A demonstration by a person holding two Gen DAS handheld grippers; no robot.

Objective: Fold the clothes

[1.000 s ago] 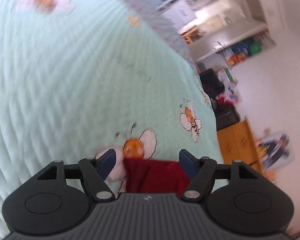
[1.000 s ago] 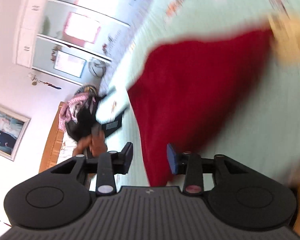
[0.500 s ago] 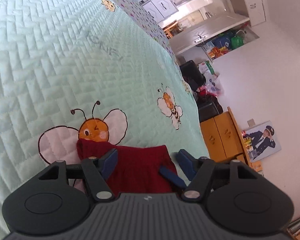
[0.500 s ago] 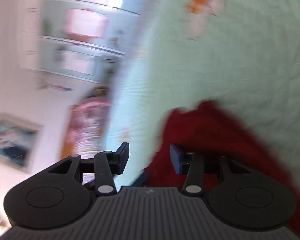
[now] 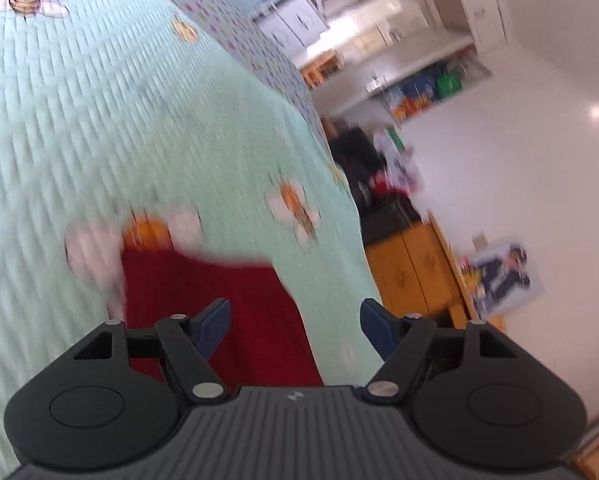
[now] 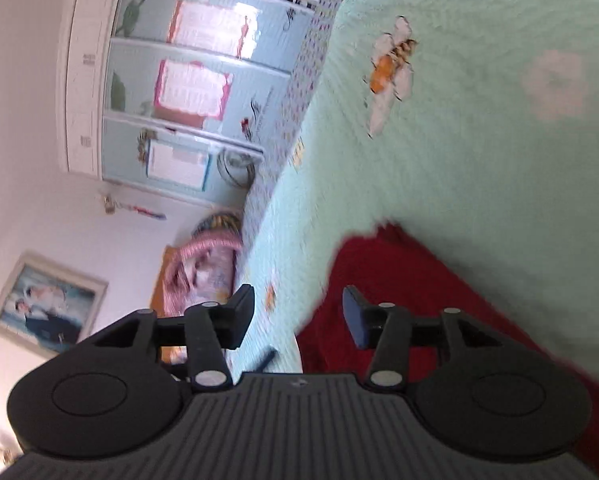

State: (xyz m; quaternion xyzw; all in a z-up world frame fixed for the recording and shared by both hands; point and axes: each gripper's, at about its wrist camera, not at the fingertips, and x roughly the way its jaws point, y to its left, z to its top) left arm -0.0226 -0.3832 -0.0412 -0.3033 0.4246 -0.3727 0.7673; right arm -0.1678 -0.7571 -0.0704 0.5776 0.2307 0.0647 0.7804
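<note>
Mint-green quilted bedcover point(image 5: 99, 128) with printed bees is seen ahead of the left claw point(image 5: 295, 316) in the left wrist view, and a yellow cabinet point(image 5: 407, 272) is found to the right of it, beside the bed. A dark red garment point(image 5: 203, 292) is spread flat on the cover, under and just ahead of the left finger; the right finger stands over bare cover. The jaws are opening and nothing is pressed by the pads. The picture is blurred.

In the right wrist view the same bedcover point(image 6: 479, 140) rises ahead of the right claw point(image 6: 297, 316), and a wardrobe point(image 6: 187, 80) is seen to the left. The red garment point(image 6: 399, 280) lies under the right finger and further right. The jaws are opening, with only the garment's edge below the gap, not gripped.
</note>
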